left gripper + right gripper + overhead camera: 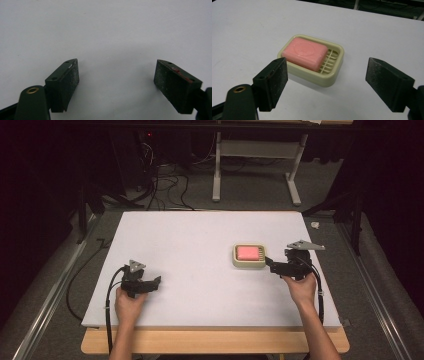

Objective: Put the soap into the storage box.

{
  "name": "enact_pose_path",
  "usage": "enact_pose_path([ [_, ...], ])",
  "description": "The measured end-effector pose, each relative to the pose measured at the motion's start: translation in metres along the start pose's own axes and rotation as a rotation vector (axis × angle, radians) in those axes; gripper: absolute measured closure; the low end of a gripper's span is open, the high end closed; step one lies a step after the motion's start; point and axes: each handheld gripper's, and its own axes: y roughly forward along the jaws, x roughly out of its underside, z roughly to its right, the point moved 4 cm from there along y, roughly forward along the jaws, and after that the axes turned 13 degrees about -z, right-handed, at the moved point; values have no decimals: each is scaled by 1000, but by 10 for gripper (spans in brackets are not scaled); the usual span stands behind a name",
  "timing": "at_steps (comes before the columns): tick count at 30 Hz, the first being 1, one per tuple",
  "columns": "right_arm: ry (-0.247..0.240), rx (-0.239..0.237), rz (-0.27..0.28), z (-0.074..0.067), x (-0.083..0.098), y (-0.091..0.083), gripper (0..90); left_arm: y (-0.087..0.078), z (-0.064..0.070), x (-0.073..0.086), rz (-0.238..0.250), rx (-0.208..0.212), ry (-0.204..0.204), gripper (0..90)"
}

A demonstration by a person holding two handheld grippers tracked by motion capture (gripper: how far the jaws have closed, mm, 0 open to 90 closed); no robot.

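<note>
One pink bar of soap (305, 53) lies in one cream soap dish (336, 73), pushed toward one end so that the slatted floor of the dish shows bare at the other. The dish sits flat on the white tabletop (200, 245), right of the middle in the high view (249, 255).

The right tongs (270, 263) sit just beside the dish, on its right-hand end in the high view, pointed at it. In the right gripper view its two black jaws stand wide apart with nothing between them; the near corner of the dish lies close by the left jaw, and whether they touch cannot be told.

The left tongs (155, 282) rest well apart from the dish, near the tabletop's front left part. Its two jaws are likewise spread wide and grip nothing, with bare white surface between them in the left gripper view.

Two hands hold the two tongs, one each.
</note>
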Motion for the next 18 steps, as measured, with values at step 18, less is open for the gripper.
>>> enact_pose_path([
  [18,9,-16,-5,5,19,2,198,0,0,0,0,-1,1,207],
])
